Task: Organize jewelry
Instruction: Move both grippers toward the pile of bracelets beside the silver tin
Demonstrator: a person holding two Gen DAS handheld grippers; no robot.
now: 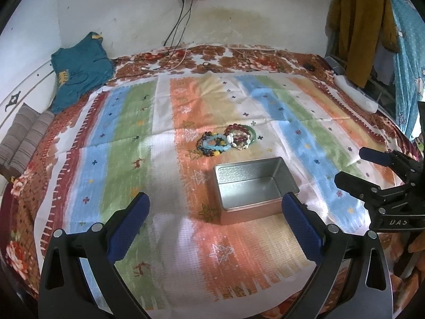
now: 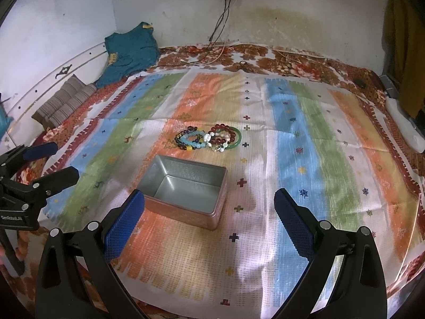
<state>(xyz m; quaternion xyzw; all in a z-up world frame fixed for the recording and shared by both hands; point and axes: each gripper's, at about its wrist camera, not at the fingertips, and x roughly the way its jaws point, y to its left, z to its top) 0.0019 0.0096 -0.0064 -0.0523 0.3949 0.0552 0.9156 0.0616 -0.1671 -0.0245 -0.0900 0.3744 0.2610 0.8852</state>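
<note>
Bracelets (image 1: 227, 140) (image 2: 208, 138) are lying heaped mid-cloth (image 1: 186, 239) (image 2: 265, 239), just beyond the tin (image 1: 255, 188) (image 2: 186, 188). Left gripper (image 1: 215, 223) (image 2: 50, 160) and right gripper (image 2: 209, 220) (image 1: 353, 166) are hovering above the cloth's near edge, jaws gaping wide, holding nothing.

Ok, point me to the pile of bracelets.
The bracelets lie heaped mid-cloth, just beyond the open metal tin, on the striped cloth; both views show them centred.
</note>
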